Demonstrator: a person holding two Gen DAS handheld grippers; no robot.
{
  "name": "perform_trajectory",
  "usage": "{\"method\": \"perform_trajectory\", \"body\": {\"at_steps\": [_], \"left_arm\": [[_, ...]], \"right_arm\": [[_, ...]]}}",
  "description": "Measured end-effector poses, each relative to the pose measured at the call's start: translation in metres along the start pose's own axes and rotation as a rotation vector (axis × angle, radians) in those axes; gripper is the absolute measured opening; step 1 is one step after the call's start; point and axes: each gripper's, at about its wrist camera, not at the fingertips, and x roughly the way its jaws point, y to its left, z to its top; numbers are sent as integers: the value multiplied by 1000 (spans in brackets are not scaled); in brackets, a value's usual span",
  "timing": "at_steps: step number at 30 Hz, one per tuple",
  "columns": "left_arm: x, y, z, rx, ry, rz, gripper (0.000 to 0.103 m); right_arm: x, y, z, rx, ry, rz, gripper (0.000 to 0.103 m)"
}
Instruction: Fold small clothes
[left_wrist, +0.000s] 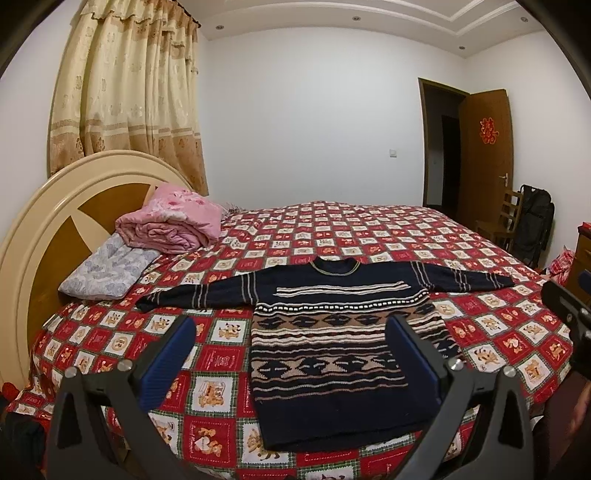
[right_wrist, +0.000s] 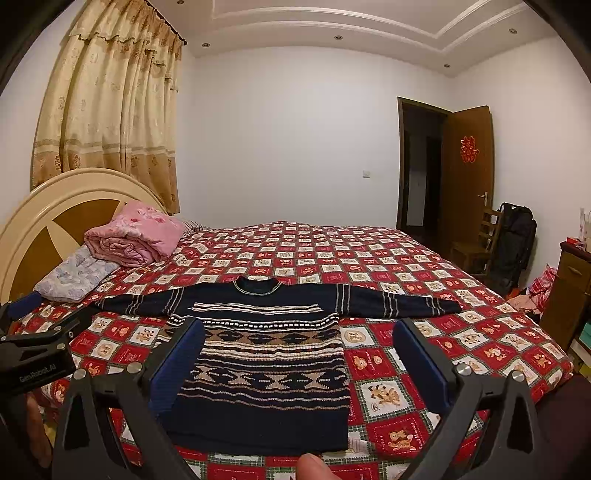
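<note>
Dark patterned sweater (left_wrist: 332, 339) lying flat on the bed (left_wrist: 480, 236), sleeves spread, both left gripper (left_wrist: 291, 354) and right gripper (right_wrist: 299, 362) above its hem, wide open, holding nothing

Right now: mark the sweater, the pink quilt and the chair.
sweater (right_wrist: 269, 369): right wrist view, patterned chest panel.
pink quilt (left_wrist: 173, 225): left wrist view, middle of the folded bundle.
chair (right_wrist: 476, 247): right wrist view, wooden seat by the door.

A bed (left_wrist: 480, 236) with a red checked cover carries a spread dark patterned sweater (left_wrist: 325, 332), a pink quilt (left_wrist: 173, 221) and a grey pillow (left_wrist: 107, 269).
</note>
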Motion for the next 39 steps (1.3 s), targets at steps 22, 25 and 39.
{"method": "perform_trajectory", "body": {"at_steps": [22, 25, 39], "left_arm": [[7, 2, -1, 5, 26, 3, 103], [7, 2, -1, 5, 27, 3, 103], [8, 2, -1, 5, 28, 3, 103]], "right_arm": [[5, 2, -4, -6, 12, -3, 102], [5, 3, -4, -7, 13, -4, 102], [6, 3, -5, -7, 15, -3, 102]]}}
